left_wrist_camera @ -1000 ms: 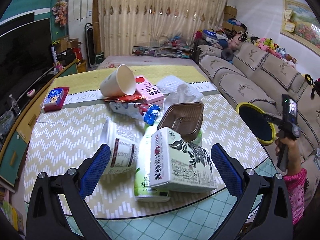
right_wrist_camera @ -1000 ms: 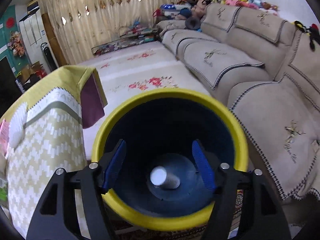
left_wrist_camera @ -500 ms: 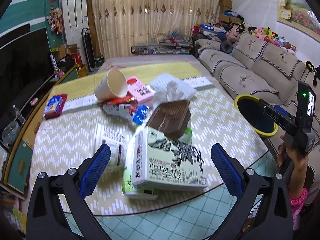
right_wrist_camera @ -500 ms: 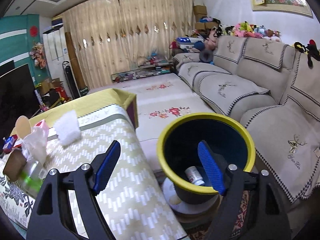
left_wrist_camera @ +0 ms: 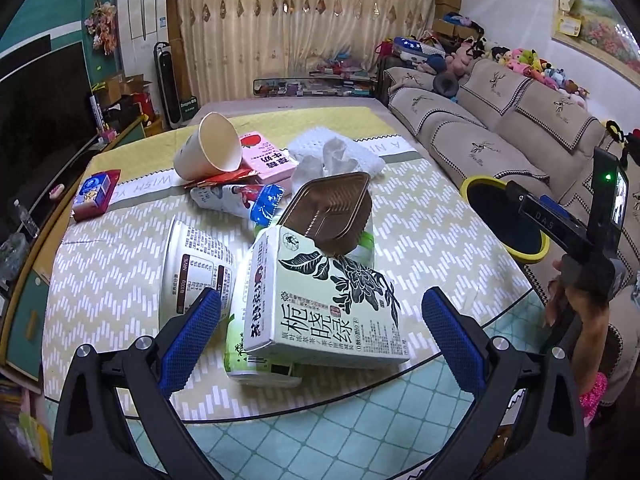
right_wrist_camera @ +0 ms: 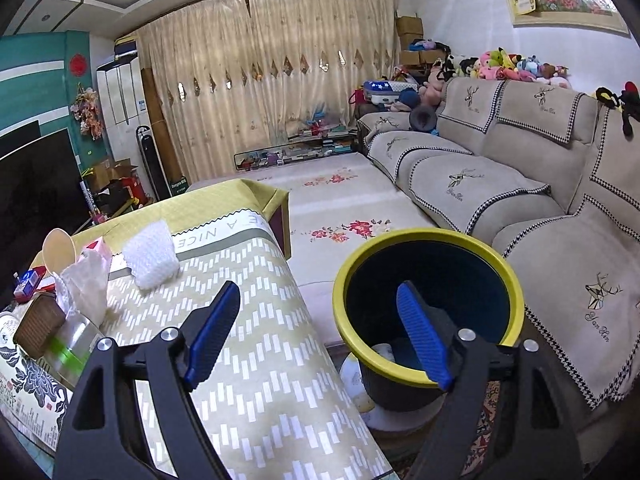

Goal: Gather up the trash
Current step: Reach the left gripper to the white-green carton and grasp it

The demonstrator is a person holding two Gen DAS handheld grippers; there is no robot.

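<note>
Trash lies piled on the patterned table point(left_wrist_camera: 420, 224): a green-and-white tea carton point(left_wrist_camera: 328, 296) on a green bottle point(left_wrist_camera: 240, 344), a brown tray point(left_wrist_camera: 332, 208), a white tub point(left_wrist_camera: 192, 256), a paper cup point(left_wrist_camera: 208, 148), a pink carton point(left_wrist_camera: 268, 160) and tissue point(left_wrist_camera: 328, 156). My left gripper point(left_wrist_camera: 320, 332) is open just short of the tea carton, its pads apart from it. My right gripper point(right_wrist_camera: 318, 288) is open and empty, straddling the gap between the table's edge and the yellow-rimmed bin point(right_wrist_camera: 428, 240). A white item point(right_wrist_camera: 382, 350) lies in the bin.
A beige sofa point(right_wrist_camera: 480, 184) runs along the right behind the bin. A red-and-blue box point(left_wrist_camera: 94, 192) sits at the table's left. A white pad point(right_wrist_camera: 154, 256) lies near the far corner. A hand point(left_wrist_camera: 576, 304) holds the right gripper beside the table. A flowered rug point(right_wrist_camera: 340, 200) covers the floor.
My right gripper drew back and up from above the bin and swung left, so the table now shows; its jaws widened. The left gripper stayed nearly still.
</note>
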